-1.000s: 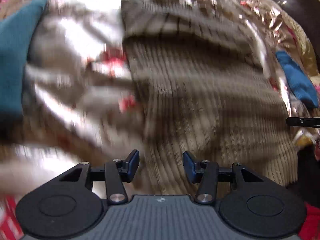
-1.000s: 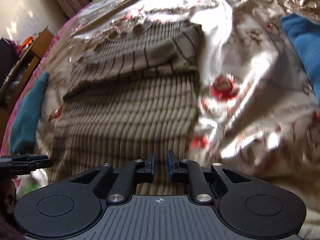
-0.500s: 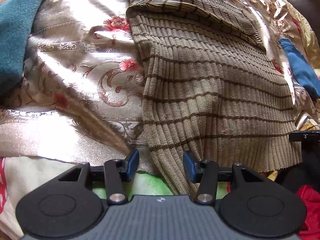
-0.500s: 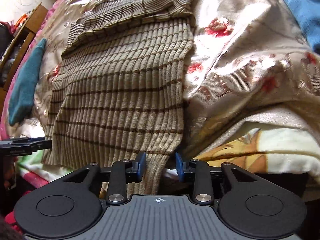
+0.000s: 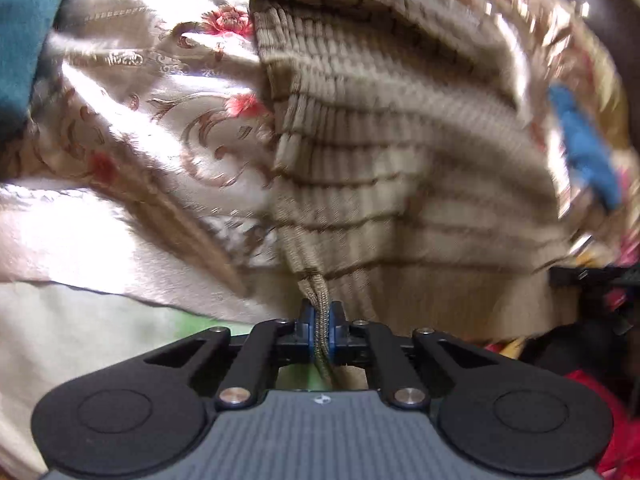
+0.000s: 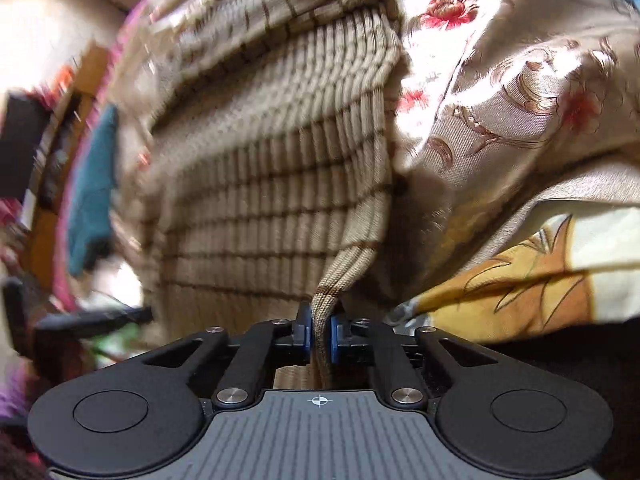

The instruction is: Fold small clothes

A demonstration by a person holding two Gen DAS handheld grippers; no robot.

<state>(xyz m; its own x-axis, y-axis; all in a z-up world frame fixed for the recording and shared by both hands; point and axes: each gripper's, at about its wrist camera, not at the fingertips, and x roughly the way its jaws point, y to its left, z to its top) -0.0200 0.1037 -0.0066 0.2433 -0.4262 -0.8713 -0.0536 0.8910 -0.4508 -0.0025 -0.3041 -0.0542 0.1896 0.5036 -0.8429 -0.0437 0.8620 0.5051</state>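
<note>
Left hand-held gripper (image 5: pixel 321 327) pinching striped sweater (image 5: pixel 384 152) hem, right hand-held gripper (image 6: pixel 321 334) likewise

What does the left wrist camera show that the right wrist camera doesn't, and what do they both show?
Only the left wrist view: the left gripper, jaws shut on the sweater's near left hem corner, a bright blue cloth at far right, and something red at lower right.

Only the right wrist view: the right gripper, jaws shut on the near right hem corner, an orange-patterned sheet under the bedspread, and wooden furniture at left.

Both: the striped ribbed sweater, the floral satin bedspread, a teal cloth, and the other gripper at the frame edge.
</note>
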